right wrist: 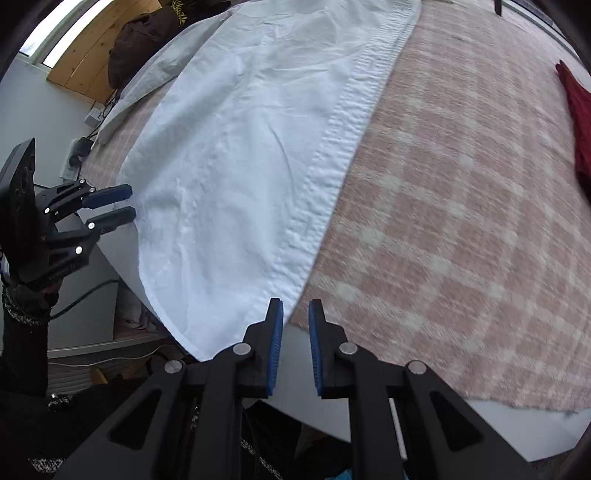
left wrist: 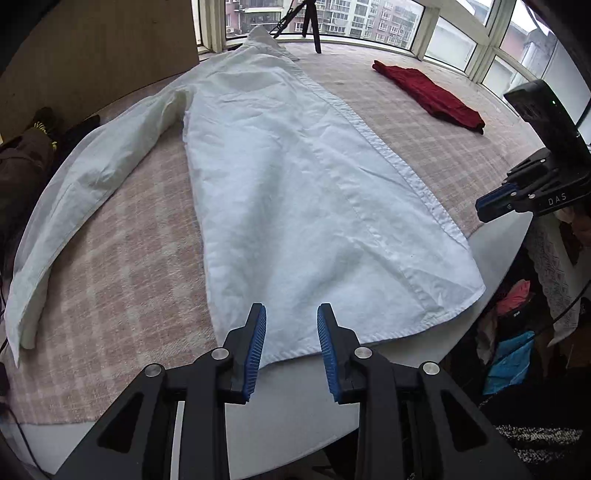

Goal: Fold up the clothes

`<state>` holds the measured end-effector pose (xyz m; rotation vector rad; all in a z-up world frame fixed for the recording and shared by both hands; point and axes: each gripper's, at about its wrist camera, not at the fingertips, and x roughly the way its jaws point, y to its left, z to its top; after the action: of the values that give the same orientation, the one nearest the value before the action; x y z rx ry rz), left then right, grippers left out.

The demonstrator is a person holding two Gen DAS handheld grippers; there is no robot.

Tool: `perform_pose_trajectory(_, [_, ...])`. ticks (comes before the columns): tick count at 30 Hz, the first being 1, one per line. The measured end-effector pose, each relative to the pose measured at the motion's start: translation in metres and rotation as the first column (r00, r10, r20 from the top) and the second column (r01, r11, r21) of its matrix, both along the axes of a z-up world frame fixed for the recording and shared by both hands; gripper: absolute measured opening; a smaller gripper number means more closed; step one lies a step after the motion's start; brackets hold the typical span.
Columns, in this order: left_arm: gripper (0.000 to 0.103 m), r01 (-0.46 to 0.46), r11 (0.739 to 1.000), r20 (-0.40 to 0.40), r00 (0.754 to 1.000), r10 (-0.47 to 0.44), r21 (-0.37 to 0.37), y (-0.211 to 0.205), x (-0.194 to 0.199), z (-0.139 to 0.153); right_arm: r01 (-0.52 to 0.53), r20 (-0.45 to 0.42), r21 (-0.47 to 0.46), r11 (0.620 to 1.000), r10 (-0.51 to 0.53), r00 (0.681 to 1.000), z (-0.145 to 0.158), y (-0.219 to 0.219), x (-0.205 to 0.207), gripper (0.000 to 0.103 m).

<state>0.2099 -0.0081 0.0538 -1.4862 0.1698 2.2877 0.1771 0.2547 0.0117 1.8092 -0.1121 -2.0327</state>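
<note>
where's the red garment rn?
The red garment lies folded on the pink plaid blanket, far right of the left wrist view, right of the white shirt, near the windows.

We see the shirt [left wrist: 288, 192] lying lengthwise on the blanket [left wrist: 110, 295], its collar far off by the window [left wrist: 369, 18] and its hem at the near edge. One sleeve [left wrist: 81, 192] stretches out to its left, and a folded garment [left wrist: 432, 92] lies well apart to its right. Our left gripper [left wrist: 291, 314] hangs over the hem, our right gripper [right wrist: 295, 306] over its right corner.
</note>
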Motion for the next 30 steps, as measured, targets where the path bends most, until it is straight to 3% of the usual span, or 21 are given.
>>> perform_pose_trajectory(3, [0.034,-0.075,0.997,-0.005,0.997,0.076,0.032,-0.025,0.000,0.004,0.067,-0.091,-0.066,0.996,-0.073,0.993,0.034,0.017,0.005,0.015])
perform_pose_trajectory(7, [0.035,-0.146,0.988,-0.009,0.989,0.147,0.057,-0.048,0.009,0.004,0.014,-0.179,-0.119,0.993,-0.035,0.983,0.041,-0.034,-0.007,0.019])
perform_pose_trajectory(11, [0.035,-0.165,0.983,-0.024,0.986,0.167,0.079,-0.066,0.029,0.007,-0.089,-0.172,-0.151,0.984,0.062,0.983,0.034,-0.112,-0.020,0.022])
perform_pose_trajectory(14, [0.035,-0.184,0.977,-0.015,0.982,0.186,0.105,-0.084,0.042,0.003,-0.114,-0.159,-0.182,0.977,0.085,0.984,0.026,-0.170,-0.030,0.041])
perform_pose_trajectory(18, [0.037,-0.171,0.976,0.002,0.985,0.172,0.133,-0.102,0.047,-0.008,-0.151,-0.167,-0.089,0.985,0.134,0.977,0.010,-0.229,-0.030,0.042])
perform_pose_trajectory(21, [0.037,-0.141,0.971,0.011,0.990,0.141,0.191,-0.110,0.044,-0.013,-0.119,-0.130,-0.071,0.990,0.109,0.985,-0.001,-0.232,-0.033,0.042])
perform_pose_trajectory(23, [0.037,-0.120,0.964,0.011,0.993,0.121,0.238,-0.114,0.038,-0.015,-0.098,-0.106,-0.058,0.993,0.092,0.990,-0.009,-0.234,-0.035,0.037])
perform_pose_trajectory(25, [0.037,-0.096,0.956,0.023,0.995,0.093,0.278,-0.111,0.028,-0.020,-0.074,-0.074,-0.091,0.993,0.068,0.995,-0.010,-0.228,-0.036,0.004])
perform_pose_trajectory(30, [0.037,-0.029,0.930,0.055,0.998,0.010,0.367,-0.094,0.002,-0.032,-0.011,-0.078,-0.127,0.992,0.001,0.997,0.007,-0.212,-0.035,0.004])
